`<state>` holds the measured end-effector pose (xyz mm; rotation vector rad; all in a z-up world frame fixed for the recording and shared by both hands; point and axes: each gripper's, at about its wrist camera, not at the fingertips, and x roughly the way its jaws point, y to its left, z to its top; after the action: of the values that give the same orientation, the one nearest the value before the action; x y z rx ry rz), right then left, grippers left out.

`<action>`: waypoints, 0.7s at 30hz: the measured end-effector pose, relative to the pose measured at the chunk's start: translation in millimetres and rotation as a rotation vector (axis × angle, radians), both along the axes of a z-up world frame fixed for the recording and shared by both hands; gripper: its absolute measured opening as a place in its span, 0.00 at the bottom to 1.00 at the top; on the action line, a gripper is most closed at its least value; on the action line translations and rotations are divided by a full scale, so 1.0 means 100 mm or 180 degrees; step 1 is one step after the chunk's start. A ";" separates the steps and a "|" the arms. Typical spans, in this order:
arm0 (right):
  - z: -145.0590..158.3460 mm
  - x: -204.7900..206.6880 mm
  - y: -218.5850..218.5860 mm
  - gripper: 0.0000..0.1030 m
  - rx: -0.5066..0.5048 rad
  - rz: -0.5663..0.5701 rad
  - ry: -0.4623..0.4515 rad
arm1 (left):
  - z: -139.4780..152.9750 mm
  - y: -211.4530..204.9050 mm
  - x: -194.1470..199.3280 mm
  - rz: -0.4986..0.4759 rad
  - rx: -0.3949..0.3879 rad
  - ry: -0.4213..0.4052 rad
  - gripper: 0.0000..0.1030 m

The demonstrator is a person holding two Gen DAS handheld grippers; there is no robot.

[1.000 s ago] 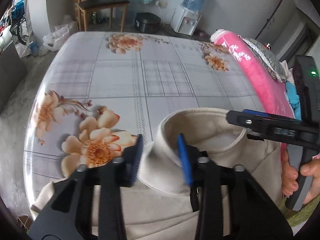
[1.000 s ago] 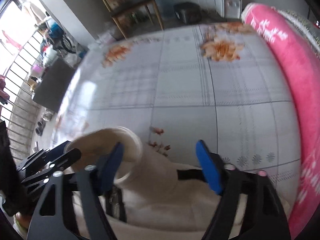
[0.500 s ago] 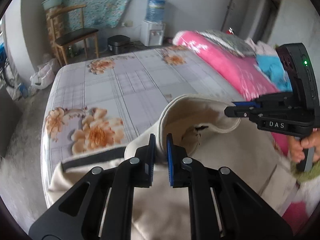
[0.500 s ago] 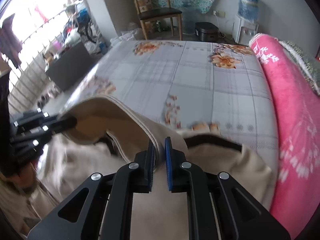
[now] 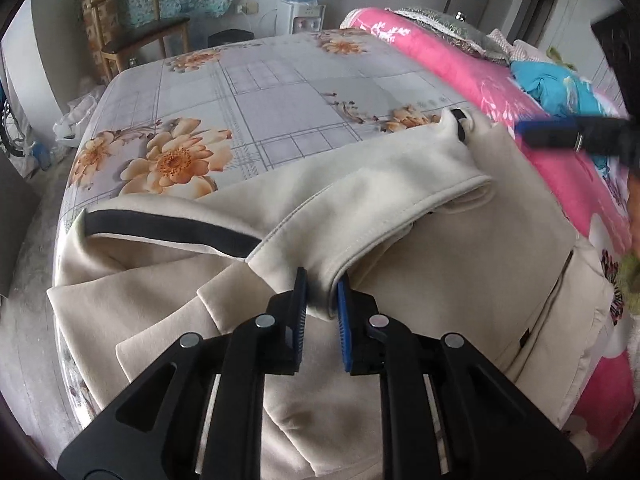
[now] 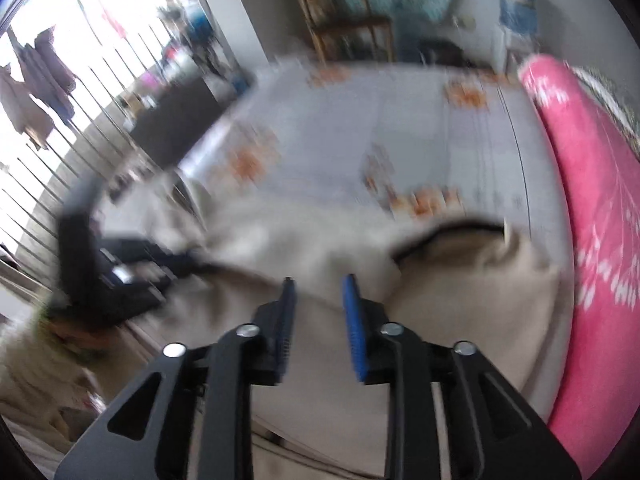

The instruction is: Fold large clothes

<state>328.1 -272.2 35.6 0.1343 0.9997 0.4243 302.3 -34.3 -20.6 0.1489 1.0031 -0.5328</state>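
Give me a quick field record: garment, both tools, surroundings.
garment: cream jacket, spread on bed
left tool: jaws opening, collar fold pinched between them
right tool: jaws opening, pads apart, cloth beneath; view blurred
beside: pink blanket along the bed's right edge

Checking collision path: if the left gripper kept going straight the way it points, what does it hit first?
The left gripper, jaws opening, already has the cream jacket's collar between its pads, so it would push straight into that fabric. Beyond lies the floral bedsheet; depth is unclear.
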 end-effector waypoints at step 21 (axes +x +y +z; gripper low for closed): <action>-0.62 0.18 0.26 0.28 -0.0485 -0.0209 0.0206 | -0.08 -0.23 0.22 0.0027 0.0256 0.0006 0.32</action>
<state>345.7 -246.0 -26.0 0.0438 1.0845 0.2840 324.5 -57.7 -28.7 0.2156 1.0269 -0.4852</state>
